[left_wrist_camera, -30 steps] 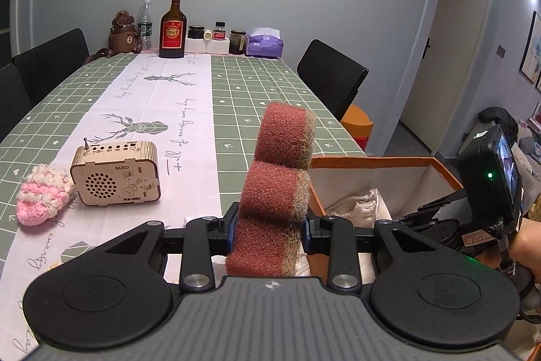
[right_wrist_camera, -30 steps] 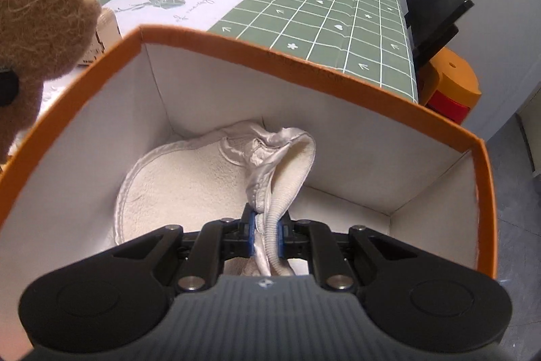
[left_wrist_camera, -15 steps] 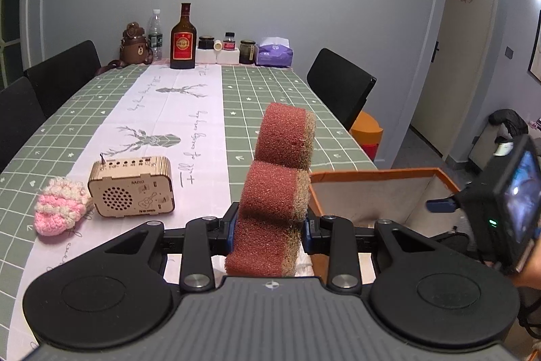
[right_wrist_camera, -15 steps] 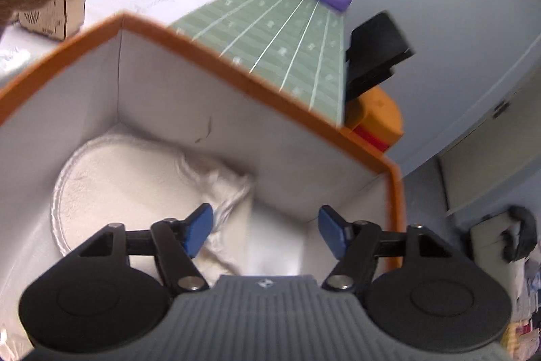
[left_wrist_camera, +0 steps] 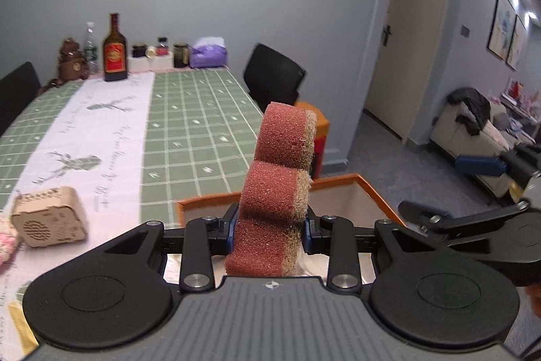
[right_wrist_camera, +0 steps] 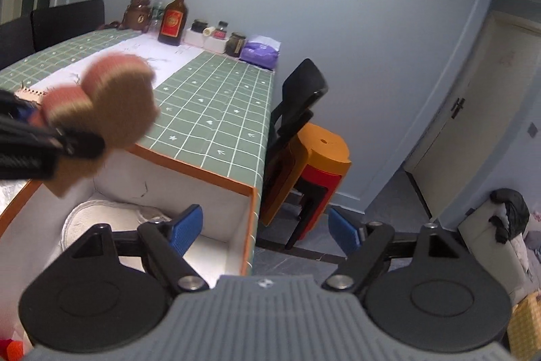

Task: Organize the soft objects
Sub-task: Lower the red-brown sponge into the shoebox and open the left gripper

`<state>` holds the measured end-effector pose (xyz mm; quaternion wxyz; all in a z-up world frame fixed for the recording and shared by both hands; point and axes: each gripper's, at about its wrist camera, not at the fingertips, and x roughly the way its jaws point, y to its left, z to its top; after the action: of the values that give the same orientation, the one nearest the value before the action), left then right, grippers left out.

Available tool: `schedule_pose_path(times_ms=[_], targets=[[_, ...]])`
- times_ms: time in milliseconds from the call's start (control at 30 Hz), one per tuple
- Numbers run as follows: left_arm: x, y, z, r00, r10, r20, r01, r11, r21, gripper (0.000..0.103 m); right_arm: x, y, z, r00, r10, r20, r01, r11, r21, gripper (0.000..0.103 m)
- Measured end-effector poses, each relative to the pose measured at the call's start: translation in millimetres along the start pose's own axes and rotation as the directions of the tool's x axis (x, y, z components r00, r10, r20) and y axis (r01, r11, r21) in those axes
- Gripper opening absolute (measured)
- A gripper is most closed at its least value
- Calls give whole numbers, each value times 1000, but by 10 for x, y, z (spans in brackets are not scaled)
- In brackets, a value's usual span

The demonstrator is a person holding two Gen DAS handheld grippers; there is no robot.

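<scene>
My left gripper (left_wrist_camera: 268, 225) is shut on the lower end of a red-brown three-lobed sponge (left_wrist_camera: 277, 185), which stands upright over the near left edge of the orange box (left_wrist_camera: 203, 202). In the right wrist view the sponge (right_wrist_camera: 118, 104) hangs blurred above the box's left rim (right_wrist_camera: 189, 170). A white cloth (right_wrist_camera: 101, 212) lies on the box floor. My right gripper (right_wrist_camera: 265, 225) is above the box's right corner; its jaws are opening, with nothing between them. One of its blue pads (left_wrist_camera: 480, 165) shows at the right of the left wrist view.
A wooden radio (left_wrist_camera: 49, 222) and a pink crochet piece (left_wrist_camera: 6, 246) sit on the table left of the box. Bottles and jars (left_wrist_camera: 115, 51) and a purple pack (left_wrist_camera: 208, 56) line the far end. A black chair (right_wrist_camera: 301, 97) and stacked stools (right_wrist_camera: 321, 154) stand beyond the table's right edge.
My right gripper let go of the white cloth, opened wide and rose out of the box. My left gripper carried the sponge to the right, over the box's edge.
</scene>
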<state>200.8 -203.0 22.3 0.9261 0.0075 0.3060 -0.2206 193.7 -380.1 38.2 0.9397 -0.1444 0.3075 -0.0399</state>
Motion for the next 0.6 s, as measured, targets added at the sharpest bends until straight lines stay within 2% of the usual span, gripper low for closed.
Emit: schedule_pose_path(times_ms=[67, 233, 300, 433, 467, 500, 567, 600], targets=[[144, -71, -67, 999, -7, -39, 8, 1000, 12, 38, -53, -80, -69, 1000, -2, 1, 2, 1000, 23, 81], [428, -155, -246, 989, 76, -130, -69, 996, 52, 38, -33, -166, -224, 1000, -5, -19, 6, 999, 45, 81], [486, -126, -270, 984, 79, -161, -75, 997, 31, 38, 39, -167, -269, 1000, 4, -30, -3, 999, 47, 81], [464, -108, -270, 984, 88, -157, -83, 996, 33, 40, 213, -154, -322, 998, 28, -64, -24, 998, 58, 80], [450, -107, -278, 984, 96, -147, -92, 995, 33, 49, 243, -152, -334, 997, 36, -68, -32, 998, 63, 80], [428, -113, -280, 987, 100, -129, -98, 995, 28, 66, 267, -152, -338, 997, 43, -69, -38, 997, 69, 80], [367, -118, -257, 991, 105, -82, -104, 995, 8, 85, 291, -149, -348, 996, 55, -70, -49, 995, 81, 80], [322, -103, -257, 993, 104, -61, -104, 995, -1, 86, 294, -140, -354, 996, 61, -68, -55, 995, 85, 80]])
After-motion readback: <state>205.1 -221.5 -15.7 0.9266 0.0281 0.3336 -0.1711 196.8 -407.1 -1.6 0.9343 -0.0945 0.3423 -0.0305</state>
